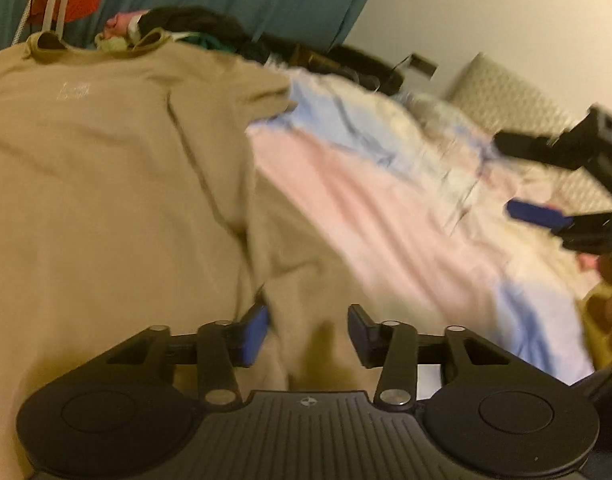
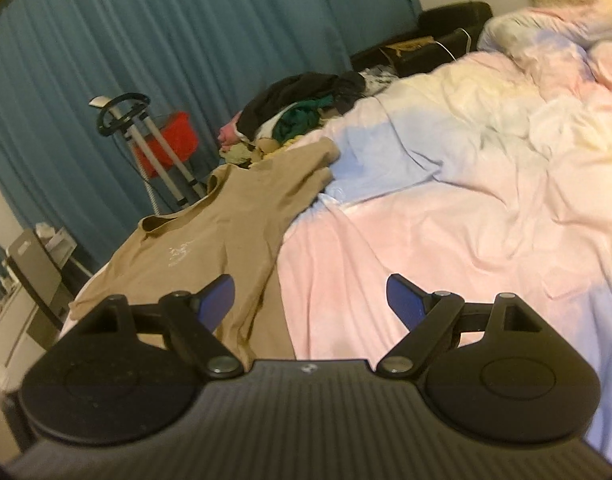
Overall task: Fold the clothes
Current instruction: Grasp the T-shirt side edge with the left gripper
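A tan T-shirt (image 1: 106,168) lies spread on the bed, collar at the far end, a small white print on its chest. My left gripper (image 1: 308,334) hovers open over the shirt's rumpled right side, nothing between its blue pads. The right wrist view shows the same tan T-shirt (image 2: 226,240) at left, its far sleeve resting on the duvet. My right gripper (image 2: 310,300) is open above the shirt's near edge and the pink duvet, holding nothing. It also shows in the left wrist view as the right gripper (image 1: 546,184), open at the right edge.
The bed carries a pink, blue and cream duvet (image 2: 446,208). A heap of dark, green and pink clothes (image 2: 298,116) sits at the far edge. Beyond stand teal curtains (image 2: 186,40), a garment steamer (image 2: 146,144) with a red part, and a padded headboard (image 1: 506,100).
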